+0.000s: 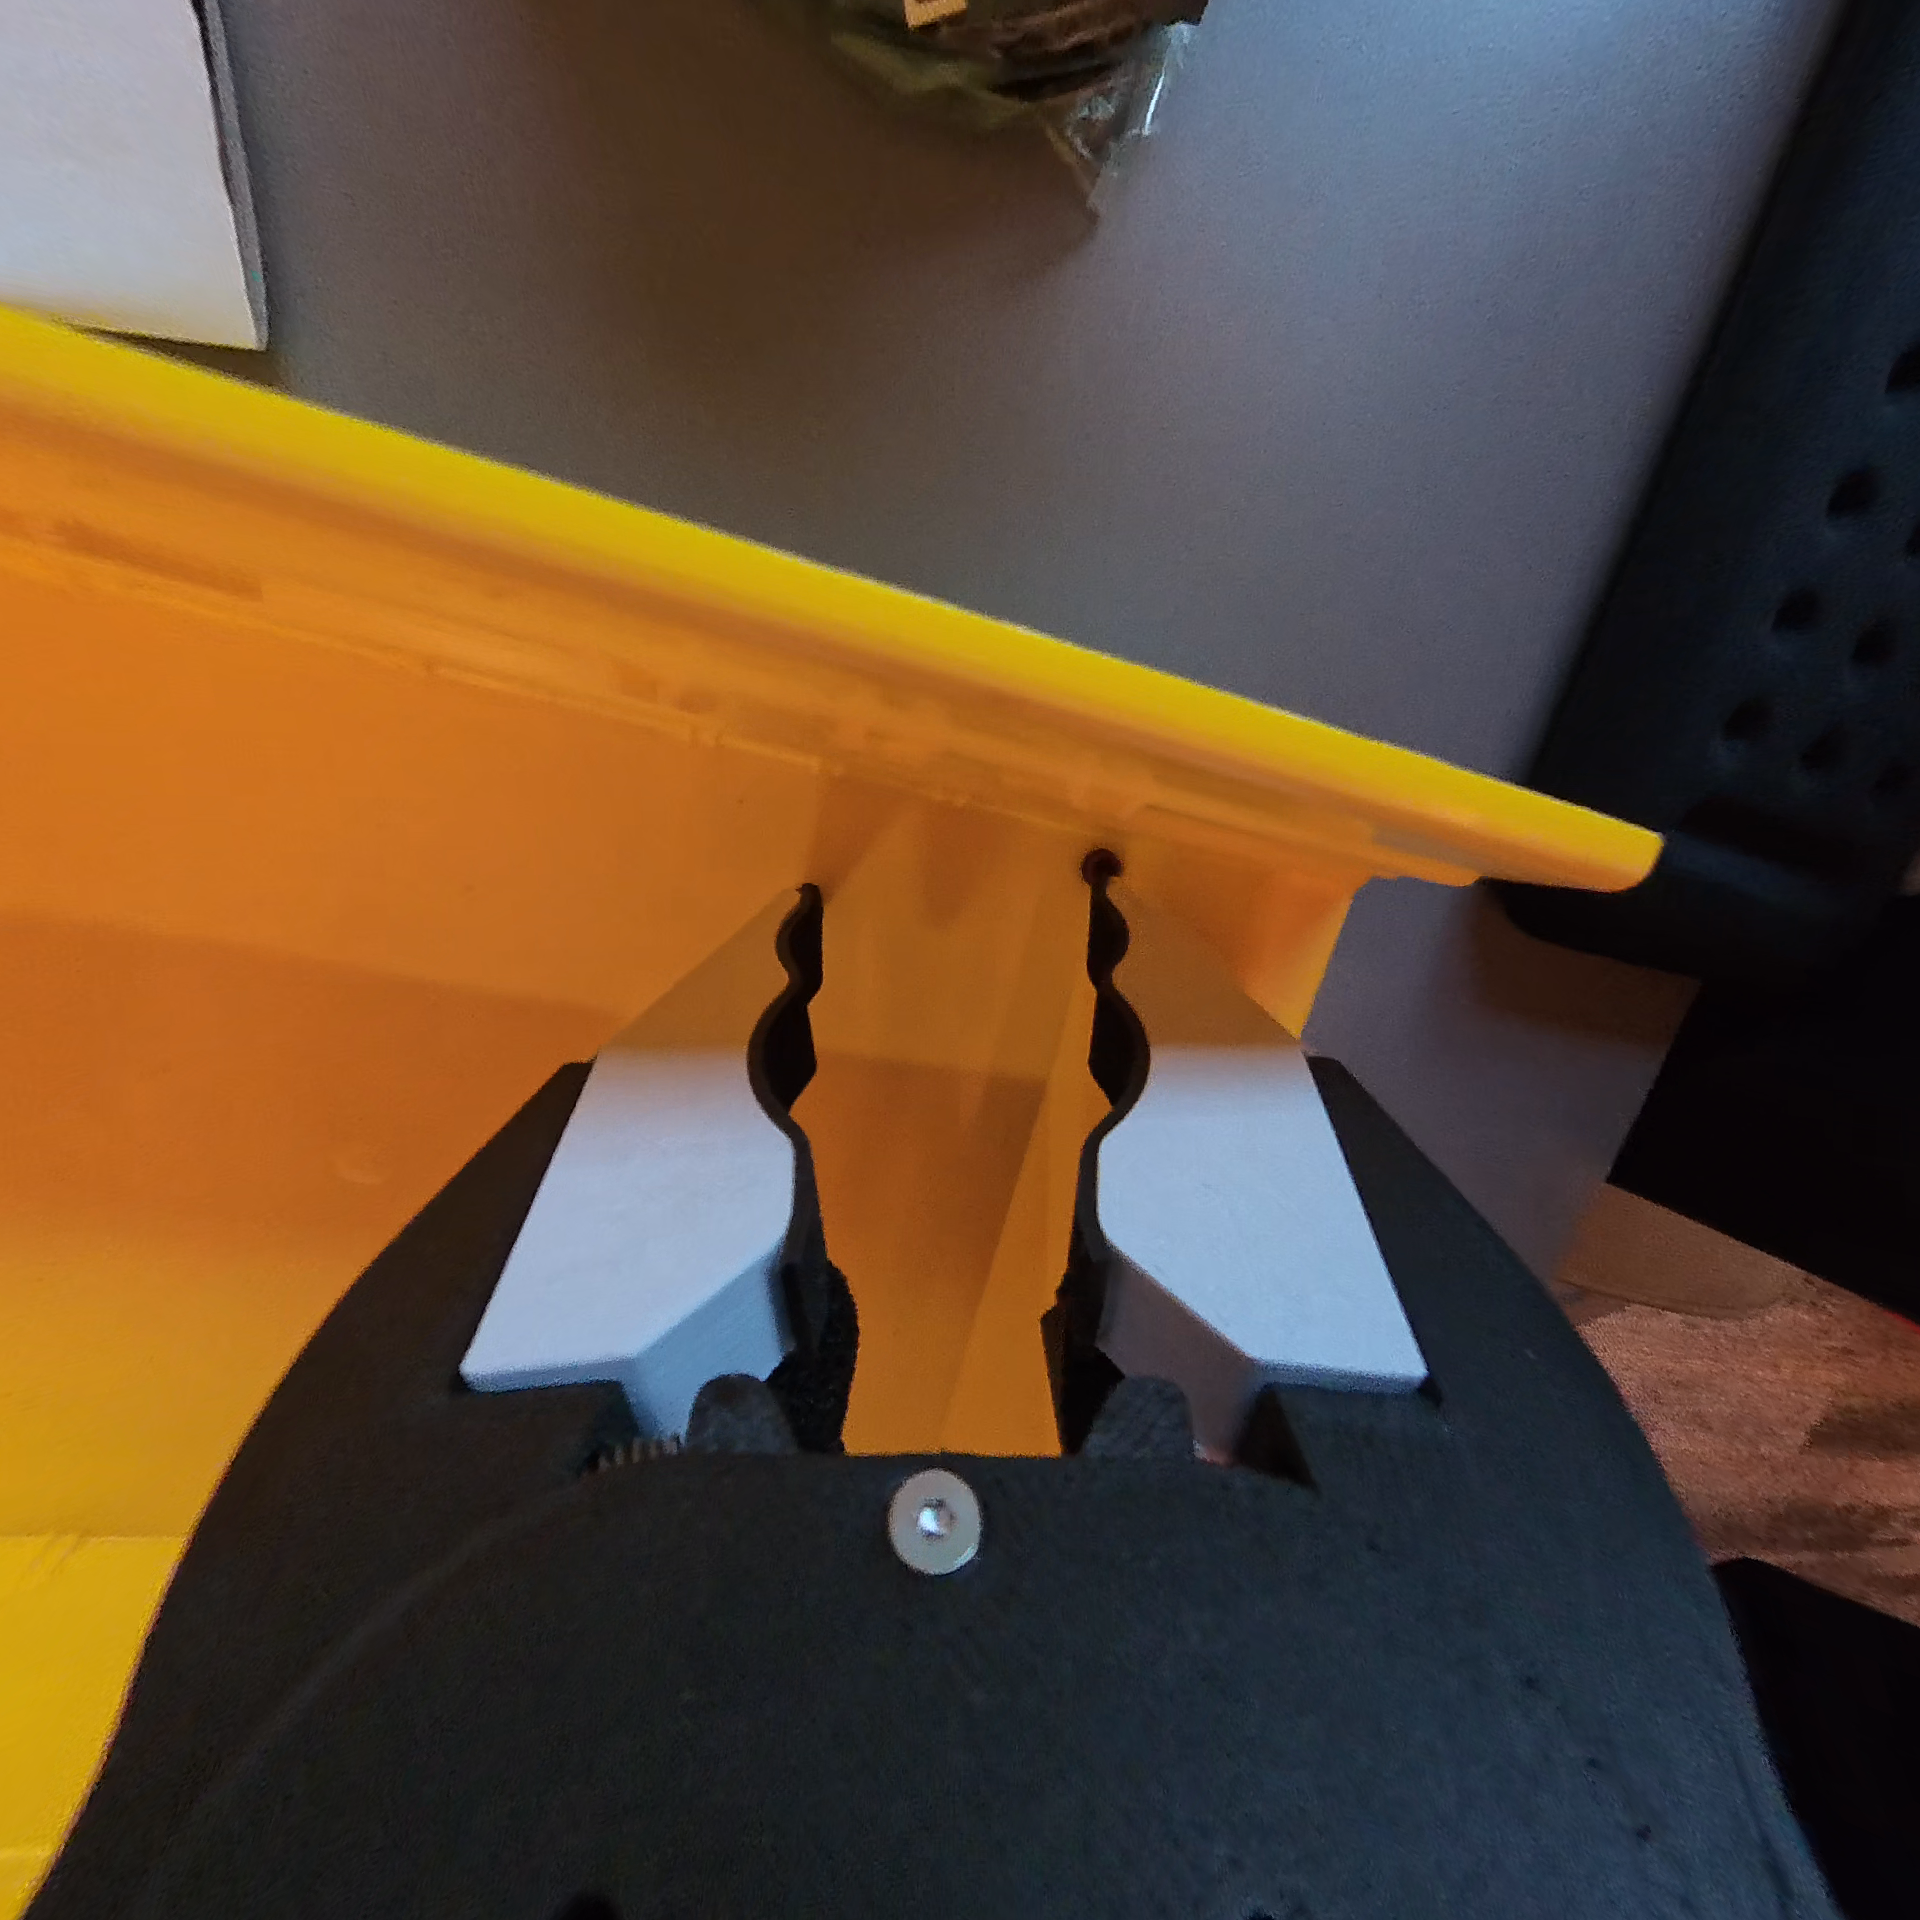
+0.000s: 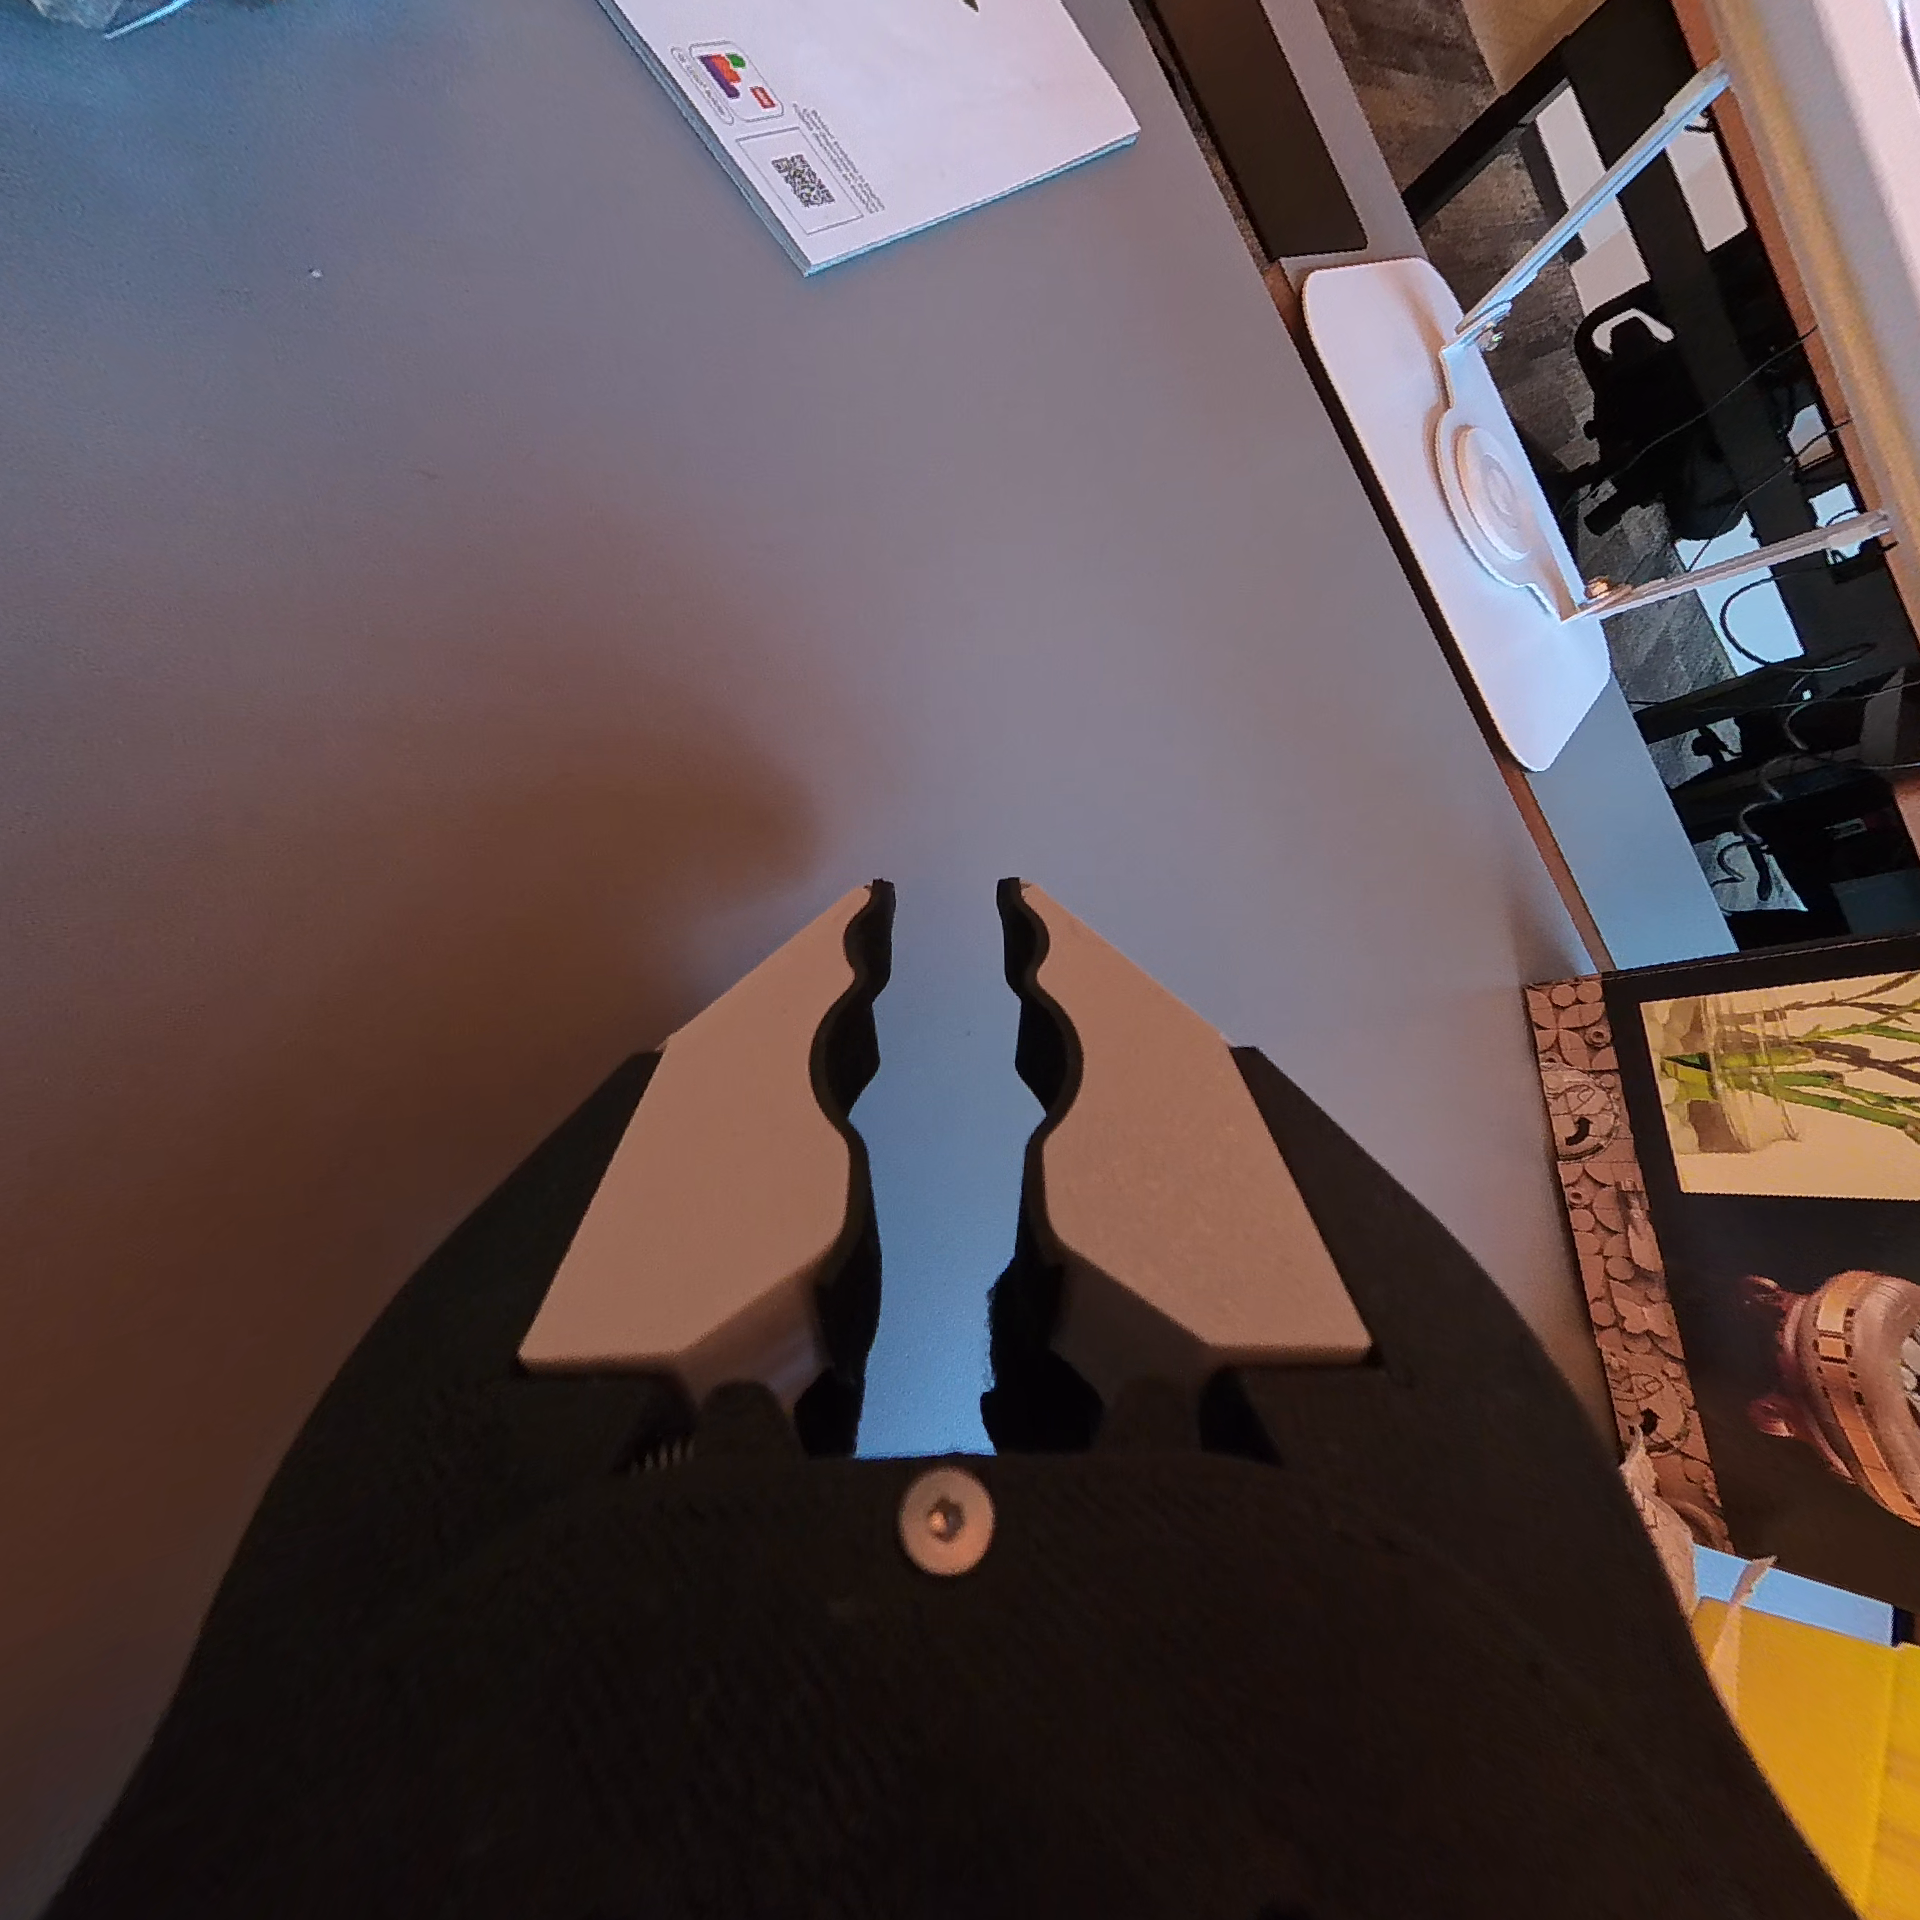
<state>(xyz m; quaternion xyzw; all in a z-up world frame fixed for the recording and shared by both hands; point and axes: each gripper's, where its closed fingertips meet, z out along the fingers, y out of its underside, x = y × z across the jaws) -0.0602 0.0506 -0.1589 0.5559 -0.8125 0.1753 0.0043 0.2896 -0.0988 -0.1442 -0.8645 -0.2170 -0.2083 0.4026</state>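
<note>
Yellow plastic fills most of my left wrist view: a big yellow bin (image 1: 312, 935) with a flat rim running from upper left down to the right. My left gripper (image 1: 951, 883) has its fingertips right up under that rim, one on each side of a raised yellow rib on the bin's wall. The jaws stand slightly apart with the rib between them; I cannot tell whether the pads actually press on it. Beyond the rim I see the grey table (image 1: 1299, 416), a white booklet (image 1: 114, 177) at the far left, and a crinkled clear bag (image 1: 1039, 94) with dark contents at the far edge. A black perforated chair (image 1: 1787, 623) sits off the table's right side.

On the right wrist view, my right gripper (image 2: 945, 888) hangs over bare grey table (image 2: 468, 520), its jaws parted by a narrow gap and holding nothing. The same white booklet (image 2: 894, 114), printed with a small coloured logo and a square code, lies well ahead of it, far and slightly right. A white monitor stand base (image 2: 1392, 436) rests at the table's right edge. Near right, a dark printed box (image 2: 1766, 1299) with pictures on it lies on the table, and a yellow corner shows just beside it at the near right edge.
</note>
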